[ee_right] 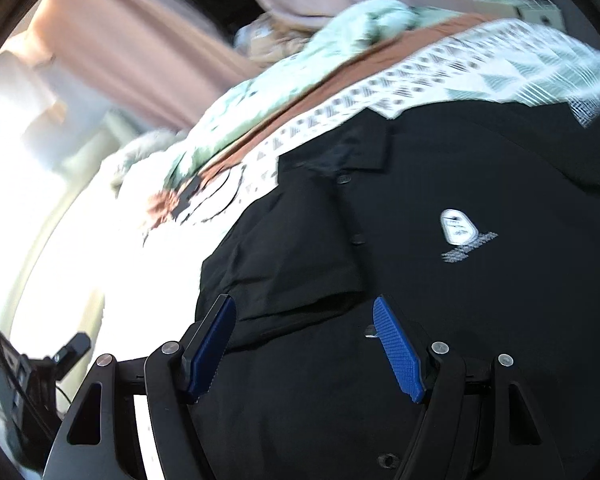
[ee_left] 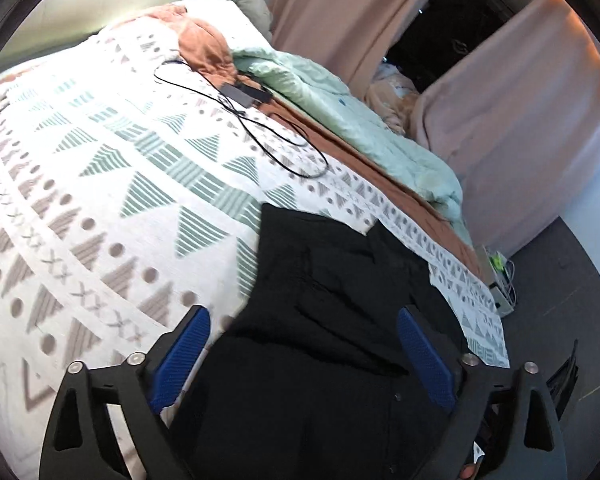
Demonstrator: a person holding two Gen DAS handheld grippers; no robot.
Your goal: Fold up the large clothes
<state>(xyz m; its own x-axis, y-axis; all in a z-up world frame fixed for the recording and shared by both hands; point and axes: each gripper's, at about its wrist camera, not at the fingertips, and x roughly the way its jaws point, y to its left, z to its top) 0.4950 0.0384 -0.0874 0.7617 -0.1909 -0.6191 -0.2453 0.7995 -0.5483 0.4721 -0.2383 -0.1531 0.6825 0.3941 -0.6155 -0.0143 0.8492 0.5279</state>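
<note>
Black fabric: one large polo-style shirt [ee_right: 440,208], spread on the bed ahead of and beneath both claws. Collar [ee_right: 364,148] at its far end from the right claw, buttoned placket running toward that claw, white chest emblem [ee_right: 458,230] ahead and slightly right of it. One sleeve [ee_right: 296,248] lies folded inward over the body, its hem just ahead of the right claw's left finger.

Left claw [ee_left: 304,316]: released, blue ribbed pads [ee_left: 180,360] spread wide, black cloth lying between and below them; nothing gripped.

Right claw [ee_right: 304,308]: released, blue pads [ee_right: 398,354] apart, poised over the shirt's lower front; whether they touch the cloth cannot be told.

Bed cover [ee_left: 112,184]: white, printed with green and grey triangles, dots and crosses; extends ahead and left of the left claw, under the shirt.

Cable [ee_left: 276,140], black, looped on the cover well ahead of the left claw, leading to a dark flat device [ee_left: 240,94].

Quilt [ee_left: 340,108], pale green, bunched along the far right edge of the bed, with rust-orange sheet [ee_left: 384,184] showing beside it.

Curtains [ee_left: 512,92], pink, beyond the bed to the right of the left claw.

Dark floor [ee_left: 556,272] right of the bed.

Right-wrist view partly blurred and overexposed at left.
</note>
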